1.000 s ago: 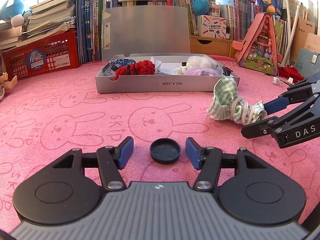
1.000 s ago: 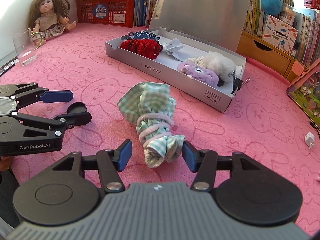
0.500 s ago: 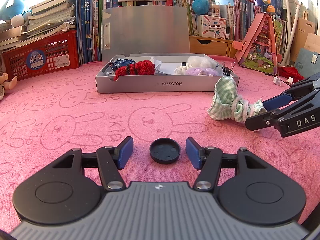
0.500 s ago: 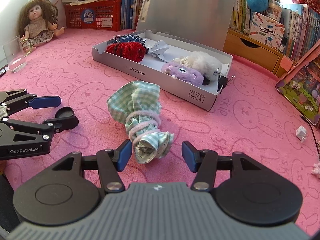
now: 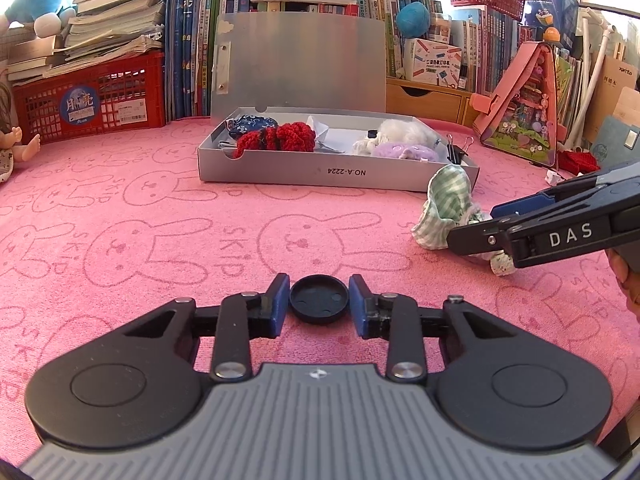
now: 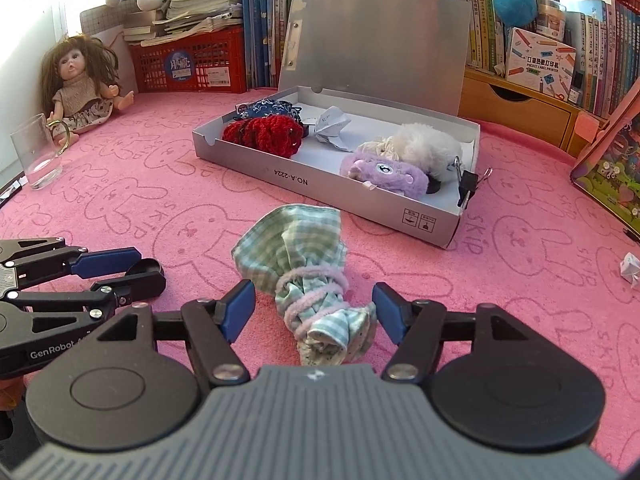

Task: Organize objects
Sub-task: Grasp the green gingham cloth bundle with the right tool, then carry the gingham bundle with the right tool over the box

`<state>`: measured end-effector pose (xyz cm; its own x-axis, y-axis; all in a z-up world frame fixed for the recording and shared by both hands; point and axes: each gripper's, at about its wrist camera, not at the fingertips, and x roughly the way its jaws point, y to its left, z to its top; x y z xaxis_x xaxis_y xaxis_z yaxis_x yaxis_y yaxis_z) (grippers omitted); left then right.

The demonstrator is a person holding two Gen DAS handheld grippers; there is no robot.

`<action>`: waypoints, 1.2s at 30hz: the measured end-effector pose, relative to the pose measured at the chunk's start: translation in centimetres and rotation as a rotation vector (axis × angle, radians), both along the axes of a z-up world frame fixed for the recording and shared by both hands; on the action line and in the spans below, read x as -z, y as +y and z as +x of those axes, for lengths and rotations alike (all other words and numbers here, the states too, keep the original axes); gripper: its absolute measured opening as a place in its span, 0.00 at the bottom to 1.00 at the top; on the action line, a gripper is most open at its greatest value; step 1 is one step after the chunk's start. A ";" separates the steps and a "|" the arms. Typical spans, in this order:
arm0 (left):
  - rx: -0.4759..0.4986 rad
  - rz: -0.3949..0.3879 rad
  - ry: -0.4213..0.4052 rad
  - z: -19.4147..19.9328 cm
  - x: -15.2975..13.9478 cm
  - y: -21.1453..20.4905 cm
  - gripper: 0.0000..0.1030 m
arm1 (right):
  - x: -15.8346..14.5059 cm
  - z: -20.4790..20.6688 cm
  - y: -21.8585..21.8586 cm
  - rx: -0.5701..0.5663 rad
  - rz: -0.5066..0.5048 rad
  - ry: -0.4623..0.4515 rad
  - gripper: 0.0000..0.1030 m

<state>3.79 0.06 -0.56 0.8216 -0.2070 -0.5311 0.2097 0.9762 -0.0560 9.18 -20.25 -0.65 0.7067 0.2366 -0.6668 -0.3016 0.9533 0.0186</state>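
A small black round cap (image 5: 319, 305) lies on the pink rabbit-print mat, and my left gripper (image 5: 319, 300) is shut on it, both blue pads touching its rim. In the right wrist view the left gripper (image 6: 146, 270) sits low at the left. A green checked cloth bundle (image 6: 296, 248), bound with a lilac cord, lies between the fingers of my right gripper (image 6: 314, 310). Its jaws are opening and the pads stand clear of the cloth. From the left wrist view the right gripper (image 5: 474, 222) straddles the bundle (image 5: 448, 196). An open grey box (image 5: 320, 176) holds several soft toys.
A doll (image 6: 80, 88) and a drinking glass (image 6: 36, 152) stand at the far left. A red crate (image 5: 92, 100), books and a wooden drawer line the back. A binder clip (image 6: 468, 184) grips the box corner. A pink toy house (image 5: 524, 120) stands right. A paper scrap (image 6: 630, 268) lies nearby.
My left gripper's jaws have closed onto the black cap. The right gripper has edged further along the cloth bundle's tied end and its jaws stand slightly wider.
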 end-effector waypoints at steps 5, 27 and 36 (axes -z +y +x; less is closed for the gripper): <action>0.000 0.002 -0.009 0.2 -0.3 0.0 0.36 | -0.1 0.0 0.3 0.003 0.004 -0.002 0.46; 0.000 0.006 -0.041 3.6 -3.0 -0.6 0.36 | -2.3 0.3 -0.2 0.079 0.033 -0.078 0.40; -0.003 0.020 -0.092 7.7 -6.0 -1.6 0.36 | -4.0 2.3 -1.2 0.150 0.034 -0.118 0.40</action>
